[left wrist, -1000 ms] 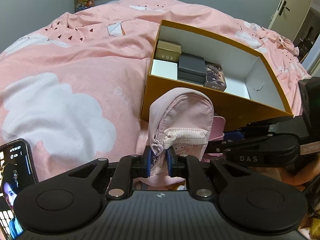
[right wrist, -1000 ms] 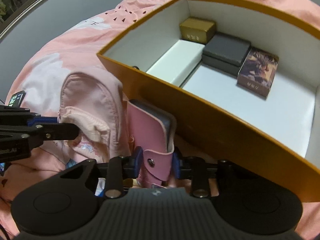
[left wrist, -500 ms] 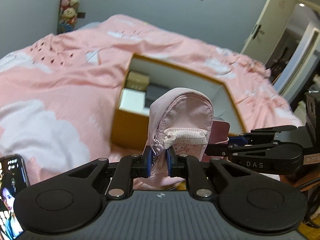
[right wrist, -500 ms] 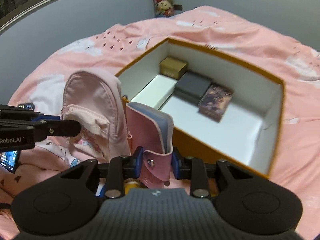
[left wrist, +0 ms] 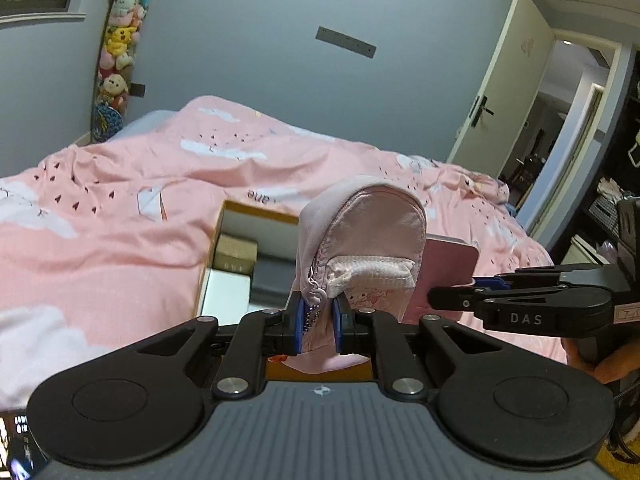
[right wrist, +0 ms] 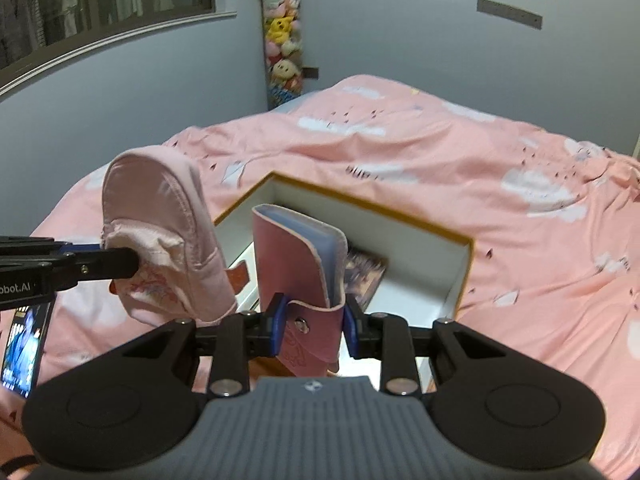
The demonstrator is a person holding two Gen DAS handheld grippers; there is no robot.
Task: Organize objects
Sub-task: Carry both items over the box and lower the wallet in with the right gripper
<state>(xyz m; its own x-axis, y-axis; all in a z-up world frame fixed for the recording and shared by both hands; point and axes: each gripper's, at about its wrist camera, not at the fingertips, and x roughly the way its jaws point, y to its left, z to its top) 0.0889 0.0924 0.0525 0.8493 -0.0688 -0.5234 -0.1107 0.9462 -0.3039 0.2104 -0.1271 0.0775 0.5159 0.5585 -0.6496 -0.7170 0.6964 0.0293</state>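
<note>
My left gripper is shut on the lower edge of a pale pink zip pouch, which stands upright above the fingers. That pouch shows at the left of the right wrist view, with the left gripper's finger against it. My right gripper is shut on a pink snap-button card wallet, held upright. The wallet peeks out behind the pouch in the left wrist view. Both are held in the air above the near side of an orange open box with a white inside.
The box lies on a pink cloud-print bedspread and holds a gold box, a white box, a dark box and a picture card pack. A phone lies at the near left. An open door is at the right.
Both grippers have risen and tilted upward with the pouch and wallet still gripped. The box has dropped lower in both views and the far wall has come into sight.
</note>
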